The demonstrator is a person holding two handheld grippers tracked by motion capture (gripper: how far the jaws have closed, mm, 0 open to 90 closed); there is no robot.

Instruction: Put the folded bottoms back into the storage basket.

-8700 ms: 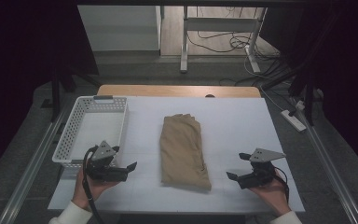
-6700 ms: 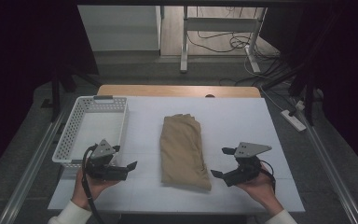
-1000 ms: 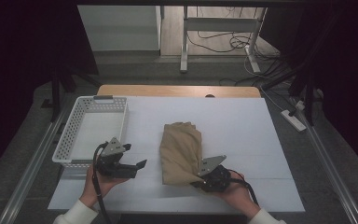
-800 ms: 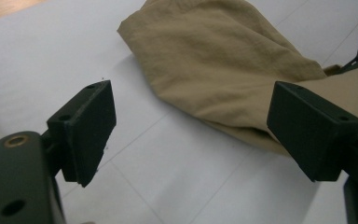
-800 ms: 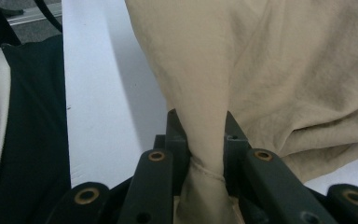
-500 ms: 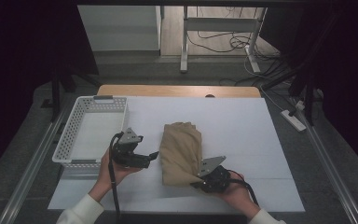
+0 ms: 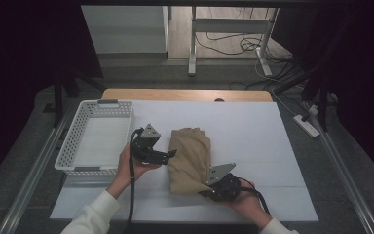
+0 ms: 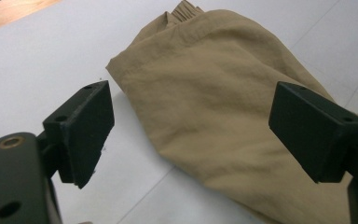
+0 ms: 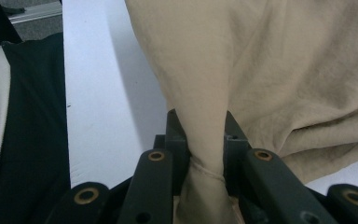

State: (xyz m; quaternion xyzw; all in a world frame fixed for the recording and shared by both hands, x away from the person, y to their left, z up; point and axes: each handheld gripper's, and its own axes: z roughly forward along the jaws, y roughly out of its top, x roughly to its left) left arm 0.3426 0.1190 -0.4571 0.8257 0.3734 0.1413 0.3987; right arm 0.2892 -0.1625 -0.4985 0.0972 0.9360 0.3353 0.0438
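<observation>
Presently, the folded tan garment (image 7: 191, 158) lies on the white tabletop (image 7: 253, 126), to the right of the white basket (image 7: 97, 139). The right claw (image 7: 208, 187) is pressed together on the garment's near corner, cloth bunched between its jaws. The left claw (image 7: 171, 153) stands spread at the garment's left edge, jaws either side of the fabric and not gripping it.

probably lab: dark curtains (image 7: 24, 58), white-topped table (image 7: 253, 126), floor cables (image 7: 233, 46).
</observation>
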